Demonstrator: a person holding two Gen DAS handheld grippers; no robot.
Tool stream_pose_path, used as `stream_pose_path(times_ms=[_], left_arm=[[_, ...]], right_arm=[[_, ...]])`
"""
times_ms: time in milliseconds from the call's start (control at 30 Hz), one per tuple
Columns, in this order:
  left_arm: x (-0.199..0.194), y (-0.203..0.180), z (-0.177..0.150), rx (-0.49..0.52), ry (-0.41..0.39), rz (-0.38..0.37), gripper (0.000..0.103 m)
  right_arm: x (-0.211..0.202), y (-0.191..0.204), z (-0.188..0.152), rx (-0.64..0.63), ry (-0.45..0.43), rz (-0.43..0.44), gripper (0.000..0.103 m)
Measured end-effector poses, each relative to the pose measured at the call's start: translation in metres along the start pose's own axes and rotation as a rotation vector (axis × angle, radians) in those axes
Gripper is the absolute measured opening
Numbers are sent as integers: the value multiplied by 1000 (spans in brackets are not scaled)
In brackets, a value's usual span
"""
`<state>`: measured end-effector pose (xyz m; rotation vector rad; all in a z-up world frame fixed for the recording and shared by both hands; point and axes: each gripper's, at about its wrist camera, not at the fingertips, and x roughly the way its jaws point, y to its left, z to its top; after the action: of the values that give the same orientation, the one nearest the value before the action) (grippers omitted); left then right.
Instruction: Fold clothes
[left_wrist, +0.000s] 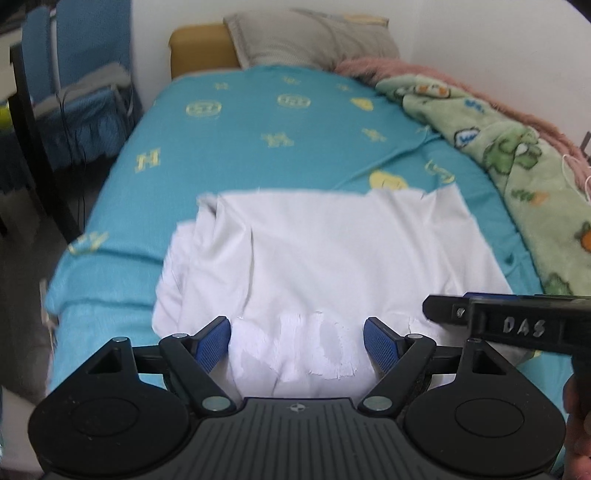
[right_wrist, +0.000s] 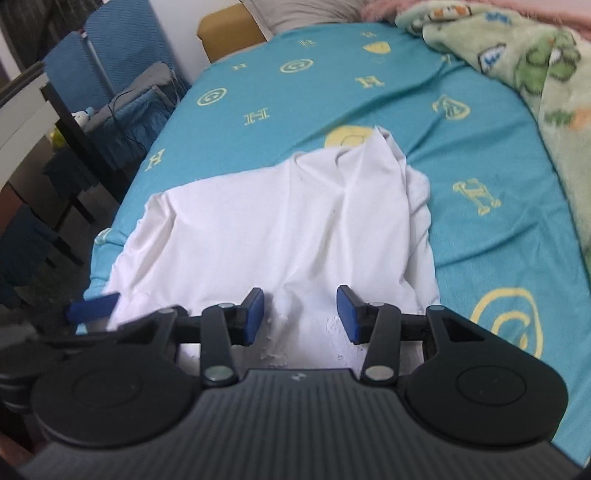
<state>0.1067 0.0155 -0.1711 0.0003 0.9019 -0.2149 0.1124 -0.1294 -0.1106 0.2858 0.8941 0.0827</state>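
A white garment (left_wrist: 314, 251) lies partly folded on the turquoise bedsheet (left_wrist: 240, 147), its sides turned in. My left gripper (left_wrist: 297, 341) hovers over the garment's near edge with its jaws wide apart. White cloth with a pale print shows in the gap, and the pads do not press on it. The right gripper (right_wrist: 301, 314) stands over the same near edge further right, its jaws half apart and open, with cloth (right_wrist: 280, 229) below them. In the left wrist view the right gripper's black body (left_wrist: 517, 325) reaches in from the right.
A green patterned blanket (left_wrist: 517, 158) and a pink one (left_wrist: 406, 70) are bunched along the bed's right side by the wall. A grey pillow (left_wrist: 303, 37) lies at the head. Blue chairs (right_wrist: 110, 55) and a dark table (right_wrist: 66, 122) stand off the left edge.
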Motion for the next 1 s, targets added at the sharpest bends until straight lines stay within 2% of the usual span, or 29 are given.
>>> stream_pose_path(times_ms=[167,267,300,333,400,500,600,633,800,967,1000], left_arm=[[-1,2,-2,-5,0,-2,83],[0,1,-2,7,-1,6,83],[0,1,-2,8,-1,6,83],[0,1,-2,10,0,7,83],[0,1,-1,2,2,4,83],[-1,2,-2,-12,4,0,83],[0,3,-1,-29,6,-6,83],[0,3,-1,-33,7,-7,83],[1,6,0,-59,12,-13,83],[2,7,3,-83,18,-18,83],[3,8,3,-92,19,-20,83]], right_arm=[[-14,-6,-4,72,-15,-16,46],[-25,-10,-6,136,-9,-11,50],[-29,-13,-7,166,-4,2,57],[-32,-15,-8,199,1,18,68],[-42,-25,-13,299,-6,85,85],[-52,-41,-23,458,11,186,86],[-49,-52,-36,615,76,303,86],[-45,-54,-40,650,99,318,86],[-18,-68,-53,821,167,331,86],[1,-85,-60,981,113,310,85],[2,-86,-60,996,100,311,82]])
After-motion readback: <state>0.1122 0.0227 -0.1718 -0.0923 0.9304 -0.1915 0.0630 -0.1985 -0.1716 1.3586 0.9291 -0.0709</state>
